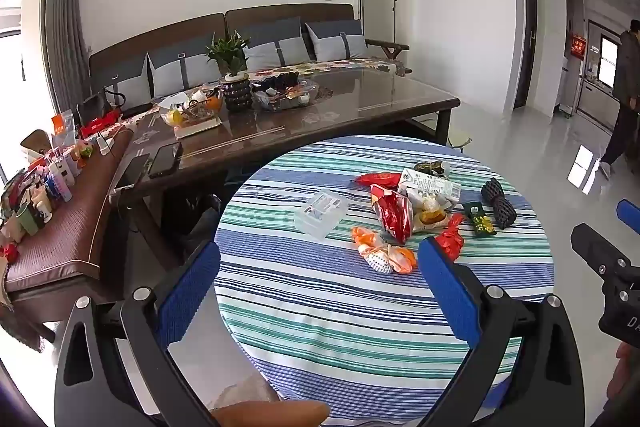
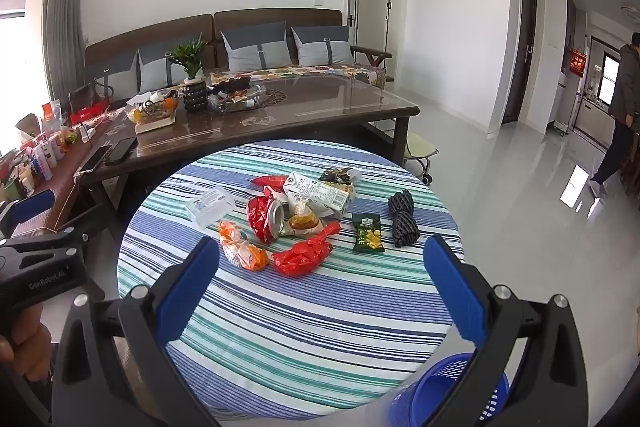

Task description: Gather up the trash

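Living room with sofa (image 1: 224,39) and dark coffee table (image 2: 304,107) behind; round striped desk (image 1: 320,307) up front, trash heaped mid-top: crushed red can (image 2: 266,219), milk carton (image 2: 320,193), clear plastic box (image 2: 210,207), green snack packet (image 2: 368,237), red wrapper (image 2: 302,257). Left claw (image 1: 319,261) spread wide, empty, hovering over near edge. Right claw (image 2: 322,259) equally wide, empty, blue basket (image 2: 444,395) just below near its right finger.
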A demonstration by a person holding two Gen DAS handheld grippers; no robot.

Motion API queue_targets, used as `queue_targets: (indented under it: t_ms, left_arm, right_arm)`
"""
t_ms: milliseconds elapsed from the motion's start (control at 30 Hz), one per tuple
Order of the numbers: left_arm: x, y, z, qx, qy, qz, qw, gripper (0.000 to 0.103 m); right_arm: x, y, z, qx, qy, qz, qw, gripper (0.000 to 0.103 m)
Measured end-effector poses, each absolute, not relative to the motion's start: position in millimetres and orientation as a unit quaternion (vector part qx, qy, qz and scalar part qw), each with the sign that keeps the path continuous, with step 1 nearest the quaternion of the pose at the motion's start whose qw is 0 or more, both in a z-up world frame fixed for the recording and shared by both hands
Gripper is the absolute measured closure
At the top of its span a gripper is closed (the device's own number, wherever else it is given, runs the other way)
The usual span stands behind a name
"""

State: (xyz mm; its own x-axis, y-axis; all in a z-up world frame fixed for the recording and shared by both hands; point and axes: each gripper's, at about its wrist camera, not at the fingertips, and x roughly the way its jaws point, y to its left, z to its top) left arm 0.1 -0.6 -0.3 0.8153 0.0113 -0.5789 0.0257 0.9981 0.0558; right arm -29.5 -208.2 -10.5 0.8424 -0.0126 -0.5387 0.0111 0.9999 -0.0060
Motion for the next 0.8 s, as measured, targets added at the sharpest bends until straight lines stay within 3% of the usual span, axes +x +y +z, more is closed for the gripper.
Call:
queue_targets:
  t_ms: [800]
  left_arm:
    - [2.1,-3.7,1.1,0.032,0.302,-0.004,0.953,0.005]
  right_arm:
    - [-29.0,-208.5,-11.9,0.001,0.287,-0.006,0.958,0.005]
